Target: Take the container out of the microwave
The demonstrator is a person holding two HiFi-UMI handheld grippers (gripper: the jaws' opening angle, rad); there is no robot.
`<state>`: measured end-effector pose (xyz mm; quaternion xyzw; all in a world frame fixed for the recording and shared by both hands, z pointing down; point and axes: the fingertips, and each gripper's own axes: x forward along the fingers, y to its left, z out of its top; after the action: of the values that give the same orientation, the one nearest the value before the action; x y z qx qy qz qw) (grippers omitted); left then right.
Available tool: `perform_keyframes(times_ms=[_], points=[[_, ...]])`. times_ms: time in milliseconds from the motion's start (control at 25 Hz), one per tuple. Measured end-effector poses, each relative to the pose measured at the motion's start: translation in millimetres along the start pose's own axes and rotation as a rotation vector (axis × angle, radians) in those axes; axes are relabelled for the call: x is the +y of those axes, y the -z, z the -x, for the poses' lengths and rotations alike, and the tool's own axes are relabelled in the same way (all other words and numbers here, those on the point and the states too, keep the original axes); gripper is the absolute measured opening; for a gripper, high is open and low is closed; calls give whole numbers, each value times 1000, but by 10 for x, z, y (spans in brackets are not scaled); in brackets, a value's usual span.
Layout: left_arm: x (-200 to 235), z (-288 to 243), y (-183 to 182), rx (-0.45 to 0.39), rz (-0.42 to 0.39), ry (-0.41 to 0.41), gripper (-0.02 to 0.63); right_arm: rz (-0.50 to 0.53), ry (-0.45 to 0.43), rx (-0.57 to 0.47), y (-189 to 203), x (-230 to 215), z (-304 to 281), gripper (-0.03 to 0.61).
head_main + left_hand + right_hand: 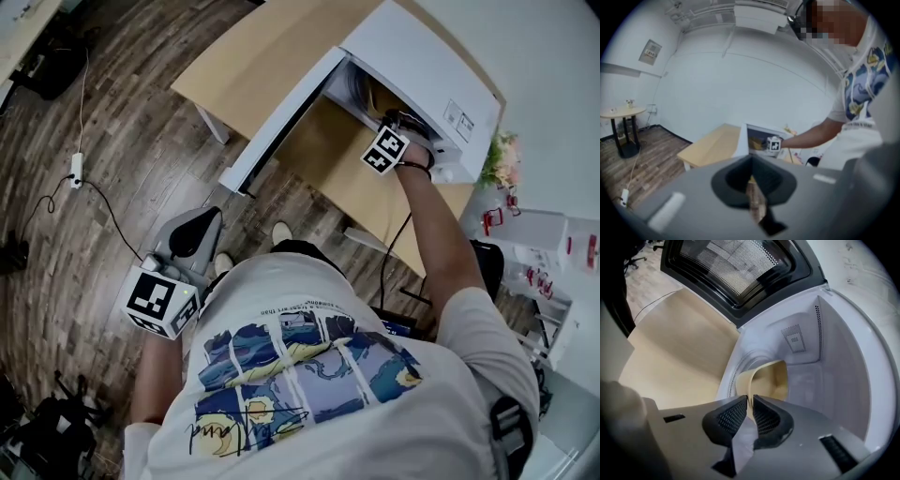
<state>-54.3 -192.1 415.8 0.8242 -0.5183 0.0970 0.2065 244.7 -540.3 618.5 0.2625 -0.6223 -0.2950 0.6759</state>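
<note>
The white microwave stands on a light wooden table with its door swung wide open. Inside the cavity sits a pale yellow container, resting on the turntable. My right gripper reaches into the cavity and is shut on the container's near rim; in the head view it is at the microwave's mouth, and a bit of yellow container shows. My left gripper hangs low at the person's left side, away from the table, its jaws together and holding nothing. It points toward the microwave.
A power strip and its cable lie on the wooden floor at left. White shelving with red items and a flower bunch stand to the right of the table. A small round table stands far left.
</note>
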Motion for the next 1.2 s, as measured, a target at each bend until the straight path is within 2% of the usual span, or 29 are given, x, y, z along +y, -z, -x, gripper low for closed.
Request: perform_keyframes(times_ms=[520, 1200], points=[[-71, 163, 5, 3, -39, 39, 9, -8, -14, -55, -154, 144, 446, 18], [-71, 640, 128, 9, -89, 146, 9, -138, -113, -151, -574, 711, 1824, 18]])
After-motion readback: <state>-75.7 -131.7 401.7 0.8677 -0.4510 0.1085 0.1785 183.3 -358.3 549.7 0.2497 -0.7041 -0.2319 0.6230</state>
